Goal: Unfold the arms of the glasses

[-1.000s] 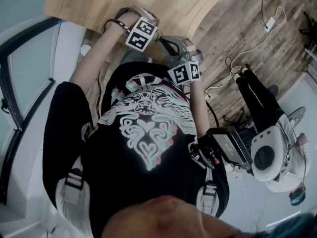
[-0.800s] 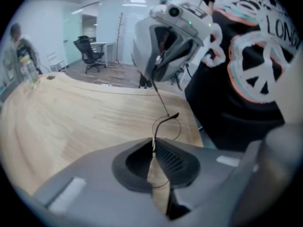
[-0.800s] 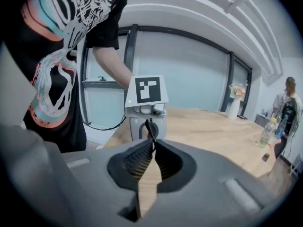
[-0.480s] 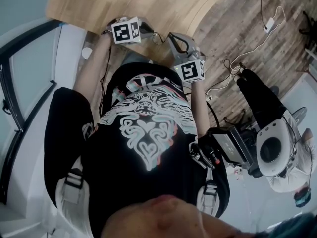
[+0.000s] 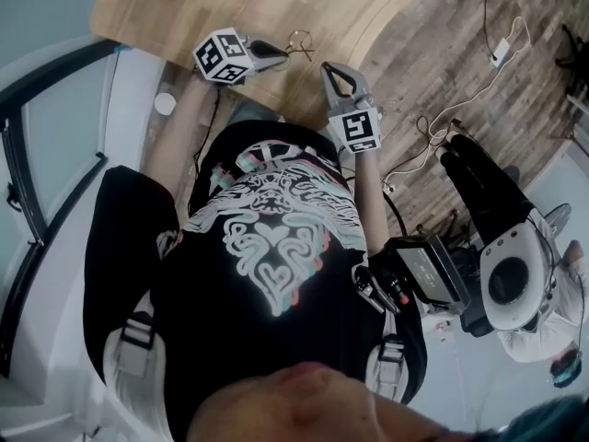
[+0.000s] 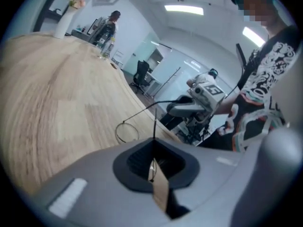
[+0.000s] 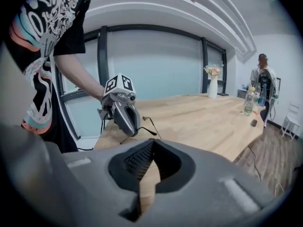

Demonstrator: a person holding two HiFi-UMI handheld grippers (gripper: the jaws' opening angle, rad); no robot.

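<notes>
Thin wire-framed glasses [image 5: 299, 38] hang over the near edge of the wooden table [image 5: 184, 7]. My left gripper [image 5: 283, 59] points to the right and has just been closing. It is shut on the frame, whose wire runs down into the jaws [image 6: 154, 143] while a round lens [image 6: 127, 131] shows beyond them. My right gripper [image 5: 331, 68] points up the picture a little to the right of the glasses. It has also just been closing and stands shut [image 7: 151, 143]. Nothing shows between its pads; a glasses arm [image 7: 150, 129] lies just past its tips.
A person in a white top [image 5: 515, 274] stands at the right on the plank floor, by cables and a power strip [image 5: 502, 44]. On the far end of the table are a vase of flowers [image 7: 212, 86] and a bottle [image 7: 249, 100]. Glass panels run along the left.
Both grippers have moved up the picture toward the table. The left one has rolled and risen, and the glasses now show beyond its jaws. The right one has come forward over the table edge.
</notes>
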